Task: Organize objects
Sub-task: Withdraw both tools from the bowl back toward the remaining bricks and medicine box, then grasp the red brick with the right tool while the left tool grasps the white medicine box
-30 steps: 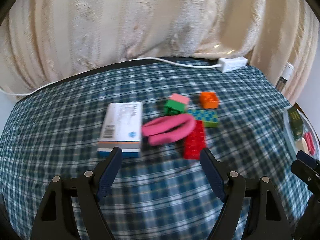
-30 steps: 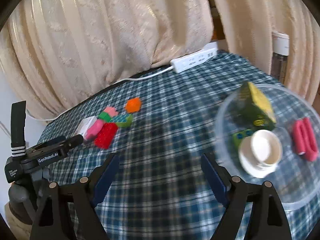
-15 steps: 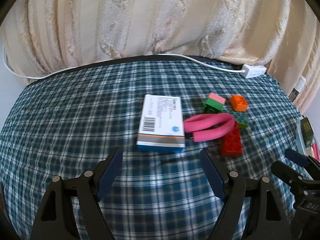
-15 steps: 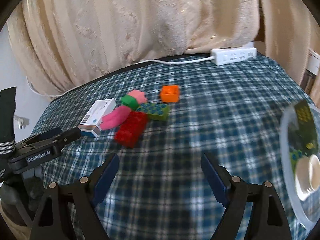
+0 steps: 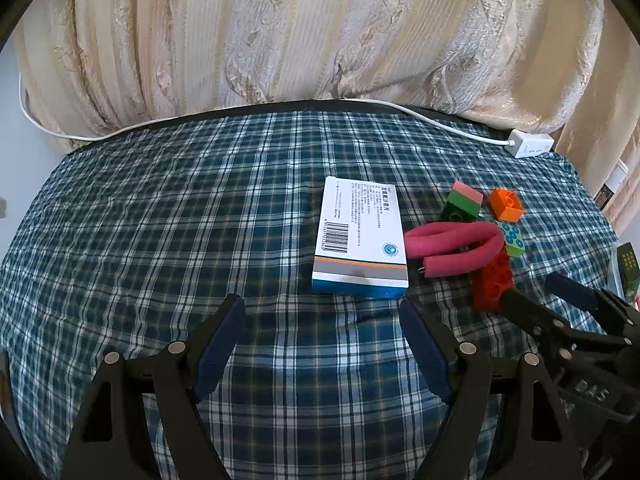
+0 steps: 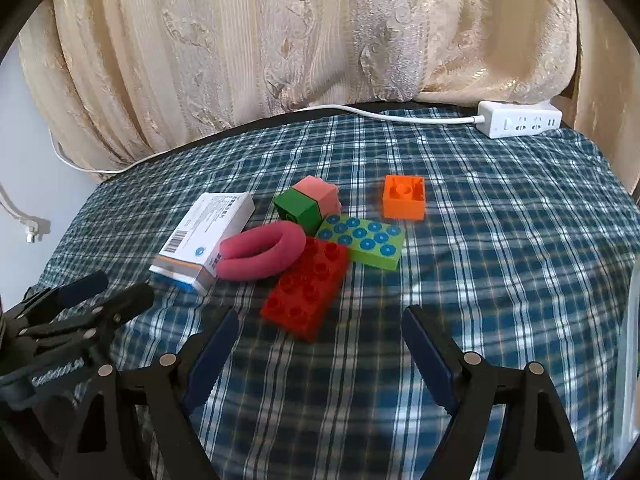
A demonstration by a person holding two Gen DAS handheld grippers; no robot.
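Note:
A white and blue medicine box [image 5: 360,240] [image 6: 206,236] lies on the checked cloth. Beside it lies a bent pink foam tube [image 5: 456,246] [image 6: 264,254], partly over a red brick [image 5: 493,280] [image 6: 308,286]. A green brick with blue studs [image 6: 362,242] [image 5: 511,238], a green and pink block [image 6: 310,204] [image 5: 462,202] and an orange block [image 6: 404,198] [image 5: 507,205] lie behind. My left gripper [image 5: 320,320] is open, just short of the box. My right gripper [image 6: 316,330] is open, just short of the red brick.
A clear bowl's rim [image 6: 632,320] shows at the right edge, with a dark green box [image 5: 628,260] in it. A white power strip [image 6: 520,118] [image 5: 532,148] and its cable lie along the table's far edge, in front of a cream curtain [image 5: 320,32].
Both grippers swung left and closer to the pile. The bowl has slid almost out of the right wrist view. The box and bricks have not moved on the cloth.

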